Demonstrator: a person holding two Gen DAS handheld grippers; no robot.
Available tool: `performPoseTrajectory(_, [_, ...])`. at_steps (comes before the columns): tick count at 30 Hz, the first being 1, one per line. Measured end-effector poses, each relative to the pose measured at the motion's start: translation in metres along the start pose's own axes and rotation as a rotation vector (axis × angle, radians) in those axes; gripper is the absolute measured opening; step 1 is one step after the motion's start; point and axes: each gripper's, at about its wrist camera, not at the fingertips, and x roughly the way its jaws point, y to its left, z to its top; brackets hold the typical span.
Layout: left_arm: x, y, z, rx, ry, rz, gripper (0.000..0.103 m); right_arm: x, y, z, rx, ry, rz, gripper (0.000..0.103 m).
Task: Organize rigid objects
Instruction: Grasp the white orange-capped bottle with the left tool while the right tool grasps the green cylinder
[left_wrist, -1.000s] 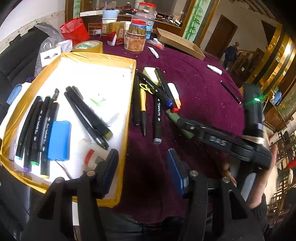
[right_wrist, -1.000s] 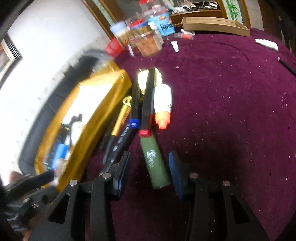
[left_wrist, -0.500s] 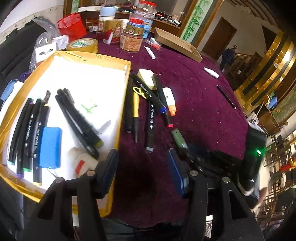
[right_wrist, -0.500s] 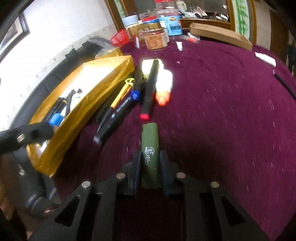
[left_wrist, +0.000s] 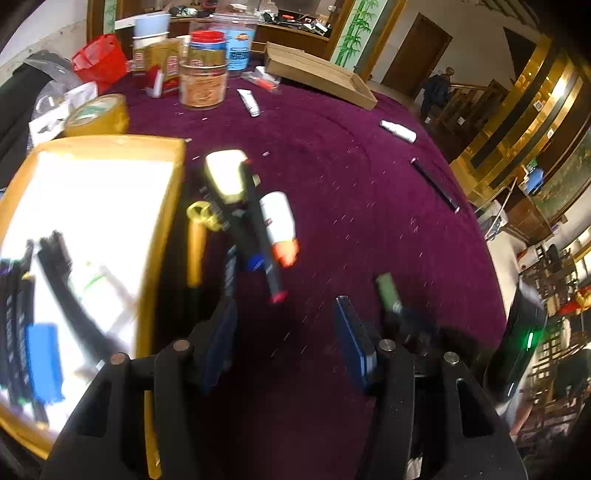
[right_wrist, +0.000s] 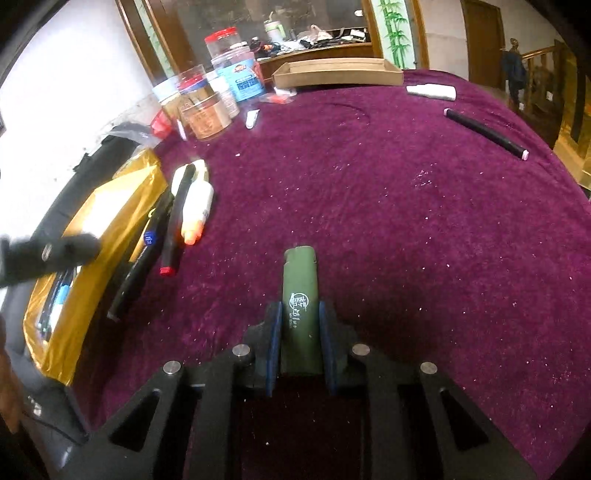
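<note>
At lower centre of the right wrist view, your right gripper (right_wrist: 297, 341) has just closed on the green lighter (right_wrist: 300, 295) (lifted clear of the purple cloth (right_wrist: 406, 221)), ready for the gold tray (right_wrist: 110, 206) at left, while your left gripper (left_wrist: 286, 341) hangs apart, empty.

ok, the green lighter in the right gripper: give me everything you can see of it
The green lighter is a slim, olive, matte plastic-looking body with a white printed logo and small lettering on its upper face and a notched top end. It points forward, away from the camera, clamped near its lower half between the blue pads of the right gripper, which is shut on it. Its free end sticks out over the purple tablecloth; whether it touches the cloth I cannot tell. In the left wrist view it shows blurred.
</note>
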Motion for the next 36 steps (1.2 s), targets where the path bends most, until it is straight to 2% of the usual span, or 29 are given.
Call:
performPoseTrajectory(5, [0.034, -0.007, 0.026, -0.037, 0.048, 0.008, 0.052, 0.002, -0.003, 0.003, 0.020, -0.001, 0.017, 0.018])
performPoseTrajectory(9, [0.055, -0.016, 0.042, -0.020, 0.045, 0.051, 0.049, 0.001, -0.005, 0.000, 0.027, 0.000, 0.026, 0.018])
performPoseTrajectory(11, [0.067, -0.018, 0.048, -0.021, 0.063, 0.080, 0.042, 0.002, -0.005, 0.000, 0.026, 0.001, 0.027, 0.018])
performPoseTrajectory(17, [0.095, -0.014, 0.054, -0.044, 0.129, 0.091, 0.037, 0.003, -0.004, 0.001, 0.018, 0.000, 0.021, 0.018])
performPoseTrajectory(18, [0.098, -0.012, 0.055, -0.049, 0.136, 0.095, 0.034, 0.003, -0.004, 0.001, 0.017, 0.001, 0.020, 0.018])
performPoseTrajectory(19, [0.099, -0.013, 0.055, -0.043, 0.129, 0.107, 0.025, 0.003, -0.004, 0.001, 0.015, 0.001, 0.019, 0.018])
performPoseTrajectory(20, [0.100, -0.013, 0.054, -0.035, 0.129, 0.113, 0.024, 0.003, -0.004, 0.001, 0.013, 0.000, 0.017, 0.018])
performPoseTrajectory(24, [0.092, -0.016, 0.042, -0.009, 0.113, 0.115, 0.024, 0.002, -0.001, 0.001, 0.002, -0.001, 0.005, 0.018])
performPoseTrajectory(32, [0.053, -0.031, -0.033, 0.119, 0.072, 0.092, 0.024, 0.003, 0.006, 0.001, -0.030, 0.008, -0.022, 0.018])
performPoseTrajectory(36, [0.034, -0.024, -0.043, 0.075, 0.048, 0.053, 0.024, 0.001, 0.004, 0.000, -0.029, 0.006, 0.000, 0.018])
